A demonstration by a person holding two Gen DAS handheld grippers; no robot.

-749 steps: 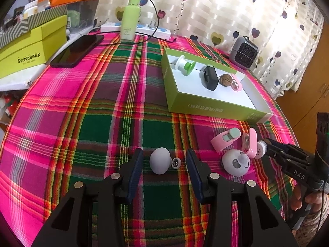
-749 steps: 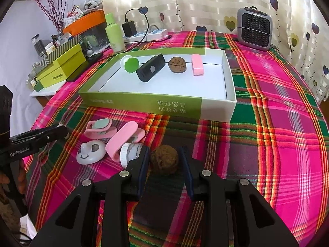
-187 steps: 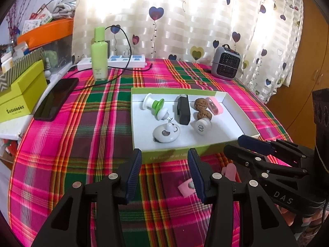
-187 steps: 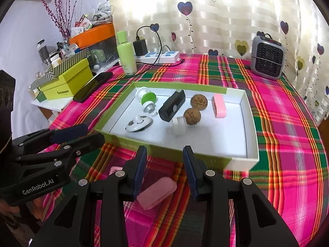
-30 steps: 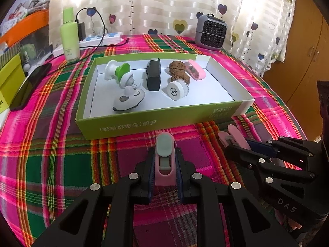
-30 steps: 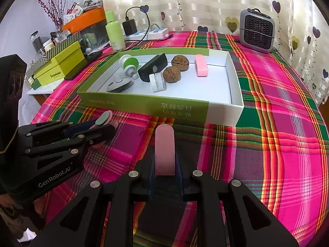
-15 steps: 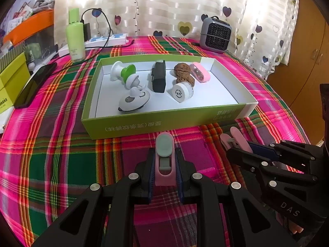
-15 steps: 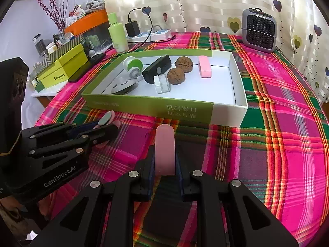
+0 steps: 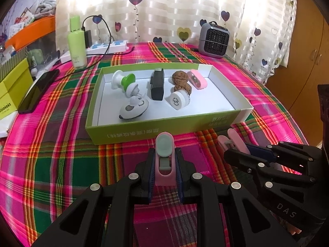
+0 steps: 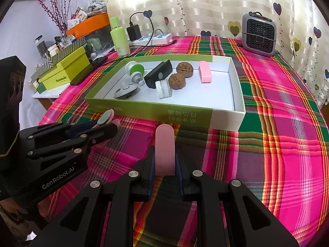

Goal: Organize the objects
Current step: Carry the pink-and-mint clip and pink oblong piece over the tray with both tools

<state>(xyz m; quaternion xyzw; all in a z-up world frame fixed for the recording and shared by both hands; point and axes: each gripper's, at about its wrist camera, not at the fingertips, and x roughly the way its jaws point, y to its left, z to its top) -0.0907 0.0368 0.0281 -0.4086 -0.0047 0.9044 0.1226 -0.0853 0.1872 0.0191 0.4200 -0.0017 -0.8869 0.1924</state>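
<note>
Left gripper [image 9: 164, 165]: lower centre of left wrist view, fingers clamped on pink clip with grey pad [image 9: 164, 158], clip pointing at box wall.
Right gripper [image 10: 164, 165]: lower centre of right wrist view, fingers clamped on plain pink clip [image 10: 165, 149]; seen from the left wrist view at right edge.
Relative pose: side by side, both aimed toward the near long wall of the box, just short of it.
Box [image 9: 164, 130]: green-walled, white inside, mid-frame; holds green-white spool [image 9: 122, 80], black case [image 9: 157, 84], two walnuts [image 10: 181, 75], white round cap [image 9: 177, 100], pink bar [image 10: 205, 74], white panda piece [image 9: 133, 110].
Surface: pink-green plaid cloth [image 10: 277, 123].
Room: heart curtain [image 9: 174, 10] upper frame; small grey heater [image 9: 213, 41] upper right; green bottle [image 9: 77, 43], phone [image 9: 38, 91] at left.
Open room: bare white floor in box's right part; bare cloth right of box.
</note>
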